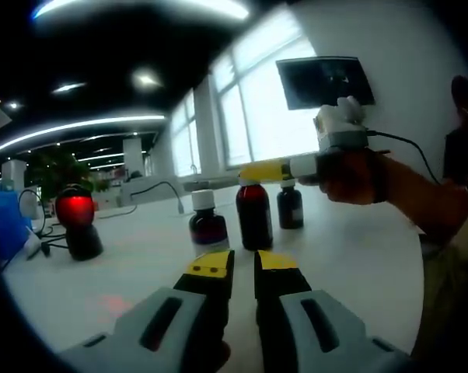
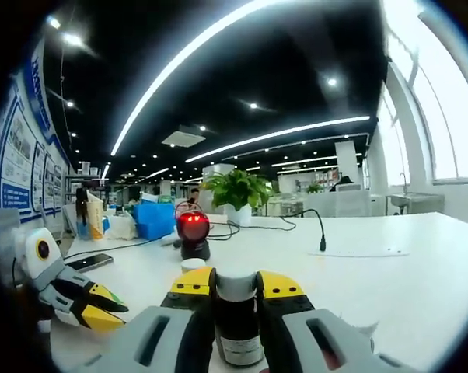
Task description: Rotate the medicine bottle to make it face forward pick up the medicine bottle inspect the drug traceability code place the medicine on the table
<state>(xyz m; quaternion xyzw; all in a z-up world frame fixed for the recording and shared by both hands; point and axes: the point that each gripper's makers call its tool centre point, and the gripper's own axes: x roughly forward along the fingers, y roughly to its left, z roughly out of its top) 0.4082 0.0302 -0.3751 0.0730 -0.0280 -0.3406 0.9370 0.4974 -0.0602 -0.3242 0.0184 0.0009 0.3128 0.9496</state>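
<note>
The medicine bottle (image 2: 236, 318) with its white cap stands between the yellow-tipped jaws of the right gripper (image 2: 235, 286), which are clenched against its two sides. In the left gripper view the same bottle (image 1: 254, 214) is the middle one of three dark bottles on the white table (image 1: 351, 256), and the right gripper (image 1: 267, 170) comes in from the right with a hand (image 1: 351, 172) behind it, its yellow tip at the bottle's neck. A shorter white-capped bottle (image 1: 207, 222) stands just beside it on one side, and a smaller dark bottle (image 1: 290, 205) just beside it on the other, a little farther back. In the right gripper view a white cap (image 2: 192, 264) shows just past the jaws.

The table is wide, and bare around the bottles; its far edge runs under the bright windows (image 1: 273, 101). A barcode scanner (image 1: 77, 217) with a glowing red face stands well apart from the bottles, cables (image 1: 152, 190) trailing behind it. In the right gripper view the scanner (image 2: 193, 233) stands straight ahead beyond the bottle, with a potted plant (image 2: 235, 193) and a blue box (image 2: 155, 219) further back, and a phone (image 2: 94, 262) lying flat near the table's edge.

The left gripper (image 1: 242, 266) hangs low over the table short of the bottles, its jaws nearly together with a narrow gap and nothing between them. It (image 2: 94, 307) also shows low in the right gripper view.
</note>
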